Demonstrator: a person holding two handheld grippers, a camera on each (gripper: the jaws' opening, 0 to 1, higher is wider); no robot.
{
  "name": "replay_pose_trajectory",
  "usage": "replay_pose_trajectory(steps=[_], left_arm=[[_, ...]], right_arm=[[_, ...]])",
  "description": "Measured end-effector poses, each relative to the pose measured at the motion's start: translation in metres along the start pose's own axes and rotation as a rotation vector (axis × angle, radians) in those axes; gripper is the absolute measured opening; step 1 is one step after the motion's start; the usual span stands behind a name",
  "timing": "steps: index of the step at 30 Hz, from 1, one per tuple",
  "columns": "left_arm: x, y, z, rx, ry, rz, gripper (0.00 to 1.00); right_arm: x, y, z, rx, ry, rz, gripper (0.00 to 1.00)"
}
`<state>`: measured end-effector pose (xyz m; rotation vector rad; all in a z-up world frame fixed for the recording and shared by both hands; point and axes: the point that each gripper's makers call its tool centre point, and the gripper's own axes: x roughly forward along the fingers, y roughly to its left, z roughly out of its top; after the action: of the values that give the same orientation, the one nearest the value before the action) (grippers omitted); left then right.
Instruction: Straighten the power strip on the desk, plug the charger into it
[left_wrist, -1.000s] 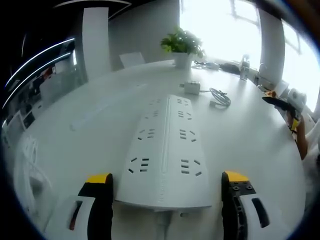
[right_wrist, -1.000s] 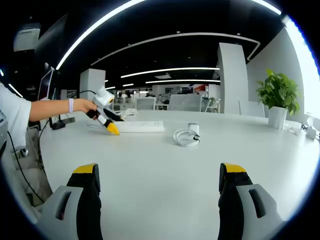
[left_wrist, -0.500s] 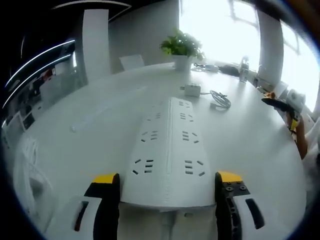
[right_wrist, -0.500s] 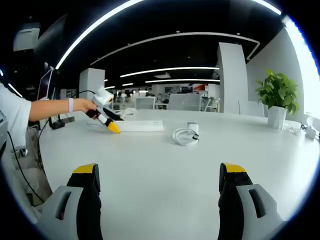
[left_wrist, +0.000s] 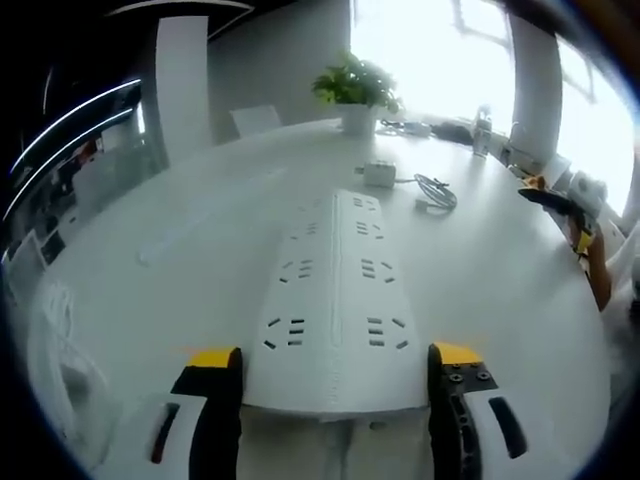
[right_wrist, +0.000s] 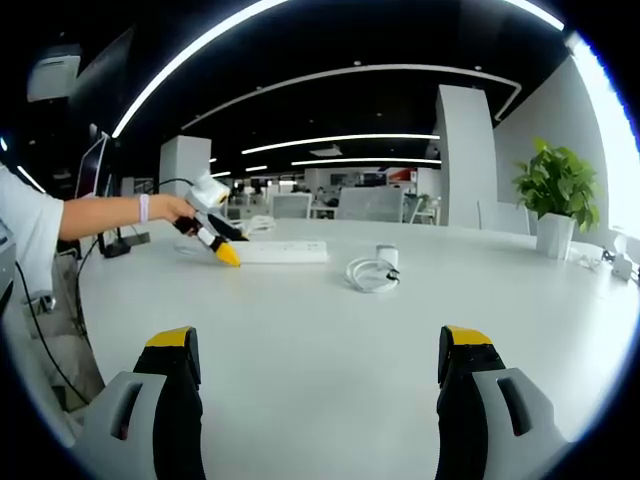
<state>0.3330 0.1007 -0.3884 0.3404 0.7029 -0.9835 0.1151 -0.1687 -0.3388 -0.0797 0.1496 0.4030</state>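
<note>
Long white plastic power strip (left_wrist: 335, 310) lying flat on the white desk (left_wrist: 180, 250), its long axis running from near to far between the spread jaws of the left gripper (left_wrist: 332, 365), which flank its near end without visibly clamping it. Far right of the strip: small white charger (left_wrist: 379, 174) with coiled white cable (left_wrist: 436, 192). Right gripper (right_wrist: 317, 362), jaws apart and empty, sits well apart; the left is nearer the strip.

- No text, label, brand, number or sign can be read in either view.
- The power strip (left_wrist: 335, 300) shows only socket slots; any marking on it is too blurred to make out.
</note>
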Motion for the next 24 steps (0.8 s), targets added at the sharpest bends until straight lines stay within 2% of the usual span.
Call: replay_pose_trajectory(steps=[8, 20, 24], left_arm=[[-0.003, -0.005, -0.004, 0.038, 0.044, -0.033, 0.76], [-0.012, -0.009, -0.009, 0.115, 0.218, -0.095, 0.71], [-0.015, -0.009, -0.011, 0.136, 0.298, -0.105, 0.7]], right_arm=[[0.001, -0.001, 0.001, -0.003, -0.001, 0.0, 0.99], [-0.001, -0.005, 0.001, 0.0, -0.001, -0.013, 0.99], [-0.001, -0.007, 0.0, 0.004, 0.001, -0.018, 0.99]])
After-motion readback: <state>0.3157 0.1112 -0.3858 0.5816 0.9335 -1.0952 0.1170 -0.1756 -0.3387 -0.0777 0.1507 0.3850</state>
